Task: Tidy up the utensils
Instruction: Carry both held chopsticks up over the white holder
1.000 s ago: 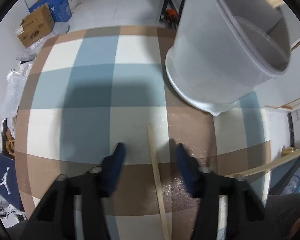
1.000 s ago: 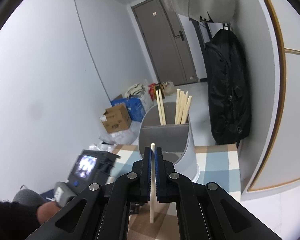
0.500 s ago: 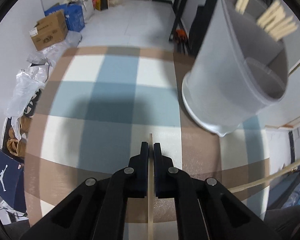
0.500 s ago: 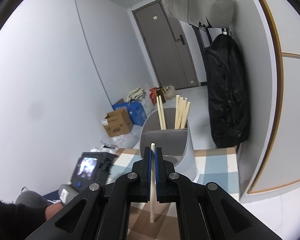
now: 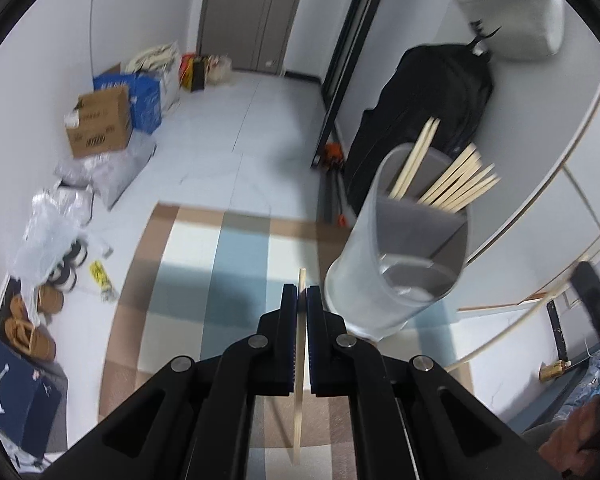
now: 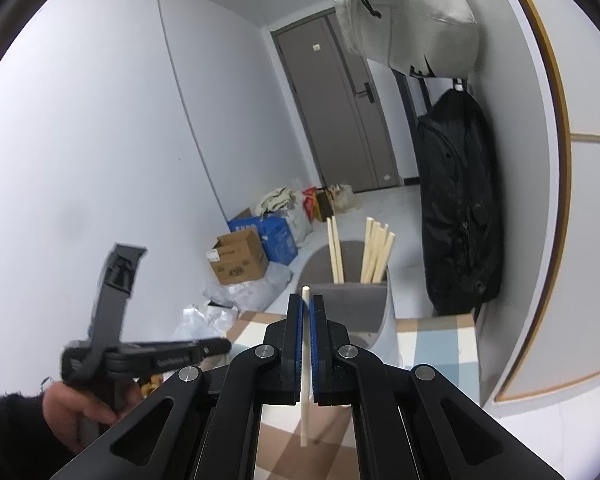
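My left gripper (image 5: 301,292) is shut on a wooden chopstick (image 5: 299,380) and holds it above the checked tablecloth (image 5: 204,280), just left of the grey divided utensil holder (image 5: 384,280). Several chopsticks (image 5: 452,184) stand in the holder's far compartment; the near compartment looks empty. My right gripper (image 6: 307,304) is shut on another chopstick (image 6: 305,400), held upright in front of the same holder (image 6: 386,320), whose chopsticks (image 6: 374,252) lean at the back. The left gripper's body (image 6: 148,354) shows at lower left in the right wrist view.
The table's far edge (image 5: 236,212) drops to a tiled floor with cardboard boxes (image 5: 98,126), bags and shoes (image 5: 32,336). A black backpack (image 6: 458,208) hangs on the wall behind the holder. A grey door (image 6: 340,112) stands at the back.
My left gripper closed on the chopstick that lay on the cloth and lifted it, tilting up toward the holder. My right gripper kept its chopstick and rose slightly.
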Tool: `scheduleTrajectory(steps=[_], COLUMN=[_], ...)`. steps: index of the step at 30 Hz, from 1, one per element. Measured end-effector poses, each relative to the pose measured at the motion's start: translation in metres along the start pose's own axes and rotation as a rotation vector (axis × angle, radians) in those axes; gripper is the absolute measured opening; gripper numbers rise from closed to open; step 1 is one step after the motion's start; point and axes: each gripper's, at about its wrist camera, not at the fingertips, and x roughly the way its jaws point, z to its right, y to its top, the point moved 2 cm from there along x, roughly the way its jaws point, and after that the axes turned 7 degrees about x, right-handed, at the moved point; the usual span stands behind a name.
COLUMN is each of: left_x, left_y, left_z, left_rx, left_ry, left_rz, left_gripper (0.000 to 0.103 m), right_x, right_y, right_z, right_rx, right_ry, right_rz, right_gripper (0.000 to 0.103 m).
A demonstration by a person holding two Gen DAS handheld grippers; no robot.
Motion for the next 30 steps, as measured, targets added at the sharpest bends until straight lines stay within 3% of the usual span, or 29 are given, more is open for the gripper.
scheduleTrajectory(steps=[13, 30], left_x=[-0.034, -0.062], left_y=[0.043, 0.108], left_z=[0.001, 0.017], left_rx=[0.054, 0.110], left_ry=[-0.062, -0.123], left_rz=[0.134, 0.258], left_gripper=[0.000, 0.000], right_x=[-0.007, -0.006], right_y=[0.026, 0.103], right_z=[-0.013, -0.025], right_rx=[-0.018, -0.012], right_ry=[0.002, 0.030], right_rz=[0.039, 0.125], right_gripper=[0.002, 0.002])
